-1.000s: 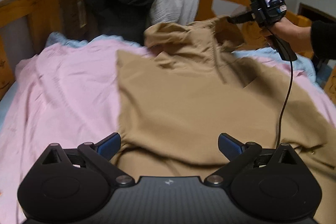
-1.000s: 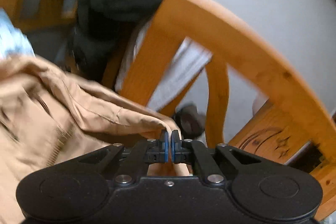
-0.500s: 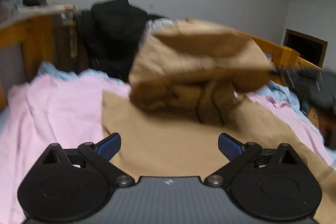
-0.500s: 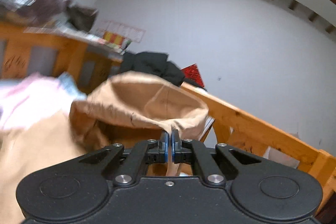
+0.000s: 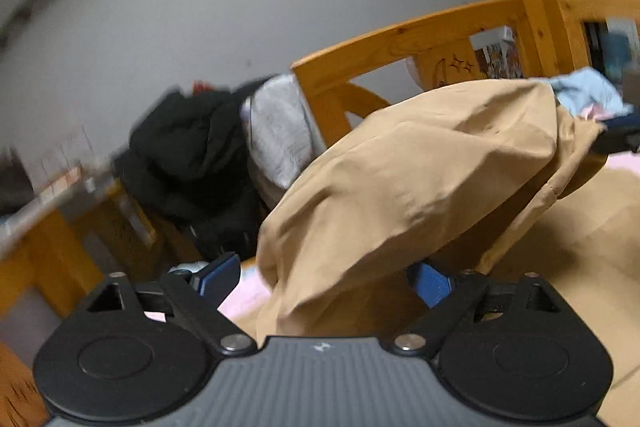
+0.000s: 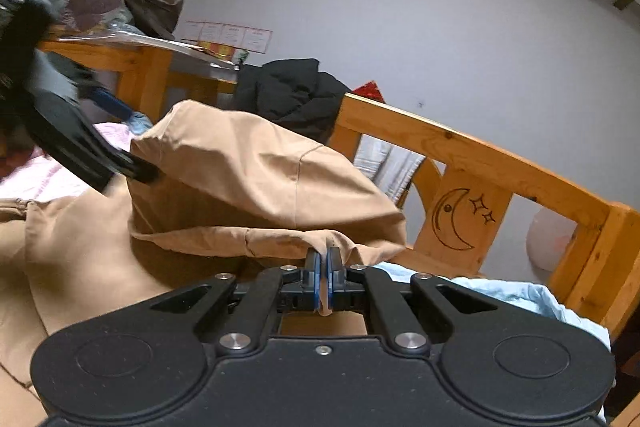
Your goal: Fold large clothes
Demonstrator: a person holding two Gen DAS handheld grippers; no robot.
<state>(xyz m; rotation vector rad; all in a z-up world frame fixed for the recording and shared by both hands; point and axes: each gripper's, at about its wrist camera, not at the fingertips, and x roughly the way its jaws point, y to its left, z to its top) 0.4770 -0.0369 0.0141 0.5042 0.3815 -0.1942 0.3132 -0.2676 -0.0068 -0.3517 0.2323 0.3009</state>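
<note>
Gripping a fold of the tan garment [image 6: 256, 179] between its closed blue pads, the right gripper [image 6: 322, 267] held that edge raised above the rest of the cloth, which lay spread over the pink sheet [image 6: 44, 175]. The lifted part arched like a hood in front of the wooden bed rail [image 6: 472, 155], with its lower hem hanging toward the flat tan cloth below. The left gripper [image 5: 324, 275] had its jaws wide apart, and the bulging tan fabric sat between and over them; whether either pad touched the cloth could not be told from the blurred left wrist view. In the right wrist view the left gripper appeared as a dark shape against the far end of the raised fold, on the side away from the rail. A black jacket [image 6: 292, 95] was heaped at the end of the rail, with a white cloth [image 5: 280, 131] hanging just beside it. A light blue sheet [image 6: 516, 295] lay bunched at the foot of the rail, below its carved moon and stars [image 6: 460, 215].
</note>
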